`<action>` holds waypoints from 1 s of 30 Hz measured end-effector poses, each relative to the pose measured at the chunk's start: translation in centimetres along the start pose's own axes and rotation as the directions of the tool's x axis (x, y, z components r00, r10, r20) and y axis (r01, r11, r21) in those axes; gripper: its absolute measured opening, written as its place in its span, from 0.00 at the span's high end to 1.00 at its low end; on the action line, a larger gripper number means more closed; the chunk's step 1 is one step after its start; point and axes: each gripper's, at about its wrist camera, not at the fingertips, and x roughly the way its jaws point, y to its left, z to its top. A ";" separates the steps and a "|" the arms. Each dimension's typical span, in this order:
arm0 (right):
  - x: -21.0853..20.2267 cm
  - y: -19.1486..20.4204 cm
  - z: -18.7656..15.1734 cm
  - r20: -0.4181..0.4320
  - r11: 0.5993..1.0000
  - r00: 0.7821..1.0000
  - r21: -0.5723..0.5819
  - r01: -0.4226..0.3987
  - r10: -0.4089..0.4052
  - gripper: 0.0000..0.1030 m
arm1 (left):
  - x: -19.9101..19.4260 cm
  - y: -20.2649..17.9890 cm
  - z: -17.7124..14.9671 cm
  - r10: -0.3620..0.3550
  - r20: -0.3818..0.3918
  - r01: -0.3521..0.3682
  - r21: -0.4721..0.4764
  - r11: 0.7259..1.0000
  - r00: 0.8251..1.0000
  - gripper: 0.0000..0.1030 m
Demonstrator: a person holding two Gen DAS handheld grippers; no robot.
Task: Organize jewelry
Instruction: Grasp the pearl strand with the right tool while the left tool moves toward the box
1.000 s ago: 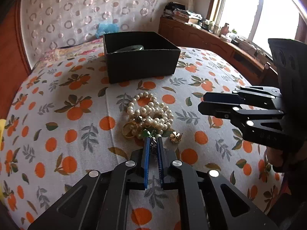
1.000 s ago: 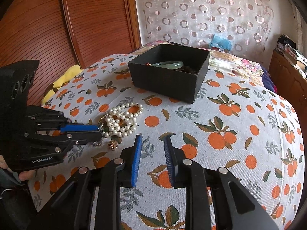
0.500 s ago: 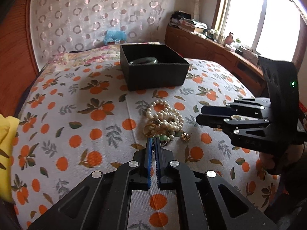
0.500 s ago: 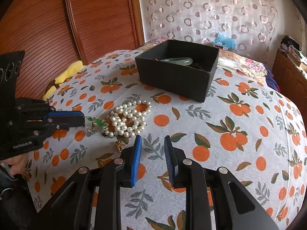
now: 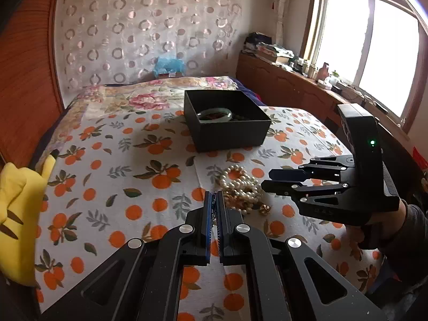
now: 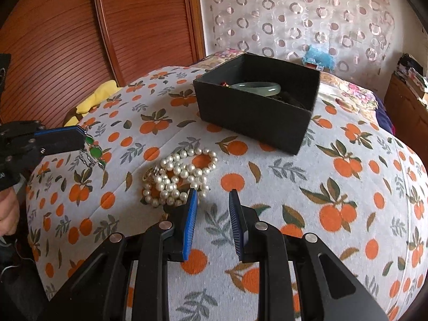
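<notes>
My left gripper (image 5: 214, 196) is shut on a green-stone chain piece (image 6: 92, 149), which dangles from its tips (image 6: 81, 139) above the bed, left of the pile. A heap of white pearl strands (image 6: 179, 176) with a gold ring and a small gold flower piece (image 5: 264, 208) lies on the orange-print cloth (image 5: 120, 174). My right gripper (image 6: 212, 195) stands open just right of the pearls (image 5: 240, 184), nothing between its fingers; it enters the left wrist view from the right (image 5: 267, 179). Behind stands an open black box (image 6: 254, 117) holding a pale green bangle (image 6: 256, 88).
A yellow plush toy (image 5: 18, 214) lies at the bed's left edge. A wooden headboard (image 6: 67, 40) and a patterned curtain (image 5: 147, 32) rise behind the bed. A cluttered wooden cabinet (image 5: 294, 85) runs under the window on the right.
My left gripper has pulled back and risen from the pile, lifting the green-stone chain piece clear of the pearls. My right gripper has edged closer to the pearl heap, still open.
</notes>
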 end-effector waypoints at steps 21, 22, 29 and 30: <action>1.6 0.8 1.9 -0.026 0.993 0.997 -0.105 0.063 -0.066 0.92 | 0.5 1.0 0.1 0.008 0.012 -0.008 -0.016 1.000 1.000 0.97; 1.0 0.7 1.9 -0.012 0.993 0.997 -0.098 0.069 -0.071 0.92 | 0.5 1.0 0.3 0.009 0.017 -0.008 -0.014 1.000 1.000 0.97; -4.8 -0.6 3.6 0.112 0.993 0.989 -0.060 0.105 -0.098 0.92 | -0.2 0.2 2.3 0.004 0.066 -0.005 0.014 1.000 0.998 0.97; -5.4 -0.7 3.9 0.124 0.992 0.987 -0.057 0.109 -0.102 0.92 | -0.2 0.0 2.6 0.002 0.073 -0.004 0.018 1.000 0.997 0.97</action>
